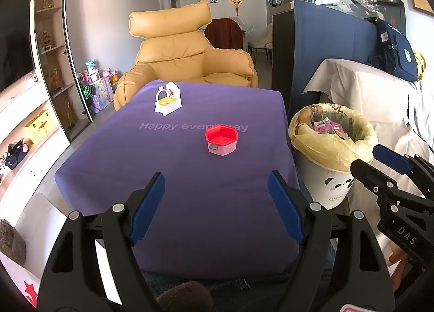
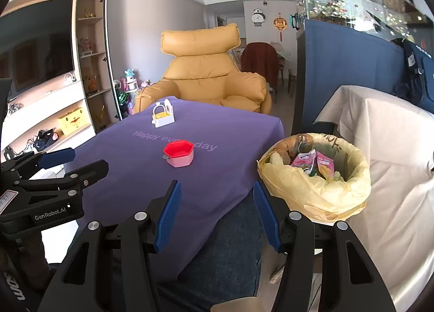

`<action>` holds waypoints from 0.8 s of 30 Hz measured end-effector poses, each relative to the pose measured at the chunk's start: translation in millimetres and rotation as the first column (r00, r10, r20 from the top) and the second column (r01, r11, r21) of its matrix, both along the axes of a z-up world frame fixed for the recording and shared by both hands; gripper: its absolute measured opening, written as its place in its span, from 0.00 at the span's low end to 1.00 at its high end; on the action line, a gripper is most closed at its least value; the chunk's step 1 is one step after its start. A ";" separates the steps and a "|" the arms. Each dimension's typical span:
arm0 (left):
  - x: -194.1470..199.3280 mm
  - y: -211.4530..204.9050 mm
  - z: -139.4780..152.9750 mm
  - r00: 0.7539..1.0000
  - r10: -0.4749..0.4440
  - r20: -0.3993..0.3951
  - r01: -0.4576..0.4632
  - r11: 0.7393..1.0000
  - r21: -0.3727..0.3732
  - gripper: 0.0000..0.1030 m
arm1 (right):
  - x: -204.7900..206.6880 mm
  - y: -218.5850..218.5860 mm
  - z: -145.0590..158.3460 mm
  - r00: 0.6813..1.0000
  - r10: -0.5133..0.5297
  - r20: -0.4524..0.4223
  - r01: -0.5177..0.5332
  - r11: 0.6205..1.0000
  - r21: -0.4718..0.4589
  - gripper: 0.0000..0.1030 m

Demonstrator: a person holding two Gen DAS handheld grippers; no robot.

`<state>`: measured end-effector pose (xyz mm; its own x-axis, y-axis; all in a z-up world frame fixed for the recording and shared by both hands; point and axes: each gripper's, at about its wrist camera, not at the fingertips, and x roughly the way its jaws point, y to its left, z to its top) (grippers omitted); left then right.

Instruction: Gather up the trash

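A white trash bin (image 1: 329, 154) (image 2: 314, 176) with a yellow liner stands to the right of the purple-covered table (image 1: 176, 176) (image 2: 206, 176). Pink wrappers (image 1: 326, 126) (image 2: 312, 163) lie inside it. My left gripper (image 1: 217, 203) is open and empty over the near part of the table. My right gripper (image 2: 215, 211) is open and empty, low between the table's right edge and the bin. Each gripper shows in the other's view: the right one (image 1: 377, 163), the left one (image 2: 73, 161).
A red hexagonal box (image 1: 221, 140) (image 2: 179, 153) and a white toy basket (image 1: 168, 102) (image 2: 162, 115) sit on the table. A yellow armchair (image 1: 190, 49) (image 2: 211, 73) stands behind it. A white-draped sofa (image 2: 393, 163) is right of the bin, shelves (image 1: 32, 111) at left.
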<state>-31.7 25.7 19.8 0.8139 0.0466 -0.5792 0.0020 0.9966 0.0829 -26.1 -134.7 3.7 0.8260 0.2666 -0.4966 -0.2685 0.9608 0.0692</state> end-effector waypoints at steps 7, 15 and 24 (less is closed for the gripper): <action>2.3 -1.0 0.4 1.000 -0.006 -0.001 0.006 1.000 0.001 0.72 | 0.3 -1.8 1.4 1.000 -0.006 0.001 0.006 1.000 -0.001 0.51; 2.2 -0.9 1.4 1.000 -0.010 0.004 0.010 1.000 0.002 0.72 | 1.5 -2.8 1.3 1.000 -0.007 -0.002 0.007 1.000 -0.001 0.51; 2.8 -1.4 1.8 1.000 -0.011 0.004 0.011 1.000 0.000 0.72 | 2.3 -5.2 0.5 1.000 -0.015 -0.001 0.015 1.000 0.000 0.51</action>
